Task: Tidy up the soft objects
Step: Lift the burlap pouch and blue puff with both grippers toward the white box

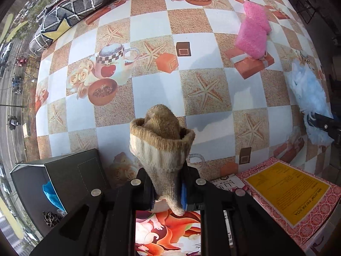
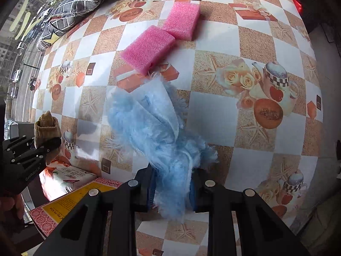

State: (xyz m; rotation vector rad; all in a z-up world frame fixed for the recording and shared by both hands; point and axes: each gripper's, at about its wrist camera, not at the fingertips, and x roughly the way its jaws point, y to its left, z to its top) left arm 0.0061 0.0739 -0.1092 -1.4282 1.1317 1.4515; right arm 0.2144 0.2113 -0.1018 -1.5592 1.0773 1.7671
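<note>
Pinching rolled sock (image 1: 162, 140) btwn left fingers (image 1: 185, 194), blue fluff (image 2: 157, 125) btwn right fingers (image 2: 150, 188)

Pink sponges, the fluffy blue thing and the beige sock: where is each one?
pink sponges (image 2: 149, 48), right wrist view, top face of the nearer block.
fluffy blue thing (image 2: 155, 123), right wrist view, middle of the fluff.
beige sock (image 1: 162, 151), left wrist view, ribbed cuff.

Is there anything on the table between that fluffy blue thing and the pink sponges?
No. In the right wrist view the blue fluff reaches nearly to the nearer pink sponge; only bare patterned tablecloth shows in the narrow gap between them.
</note>
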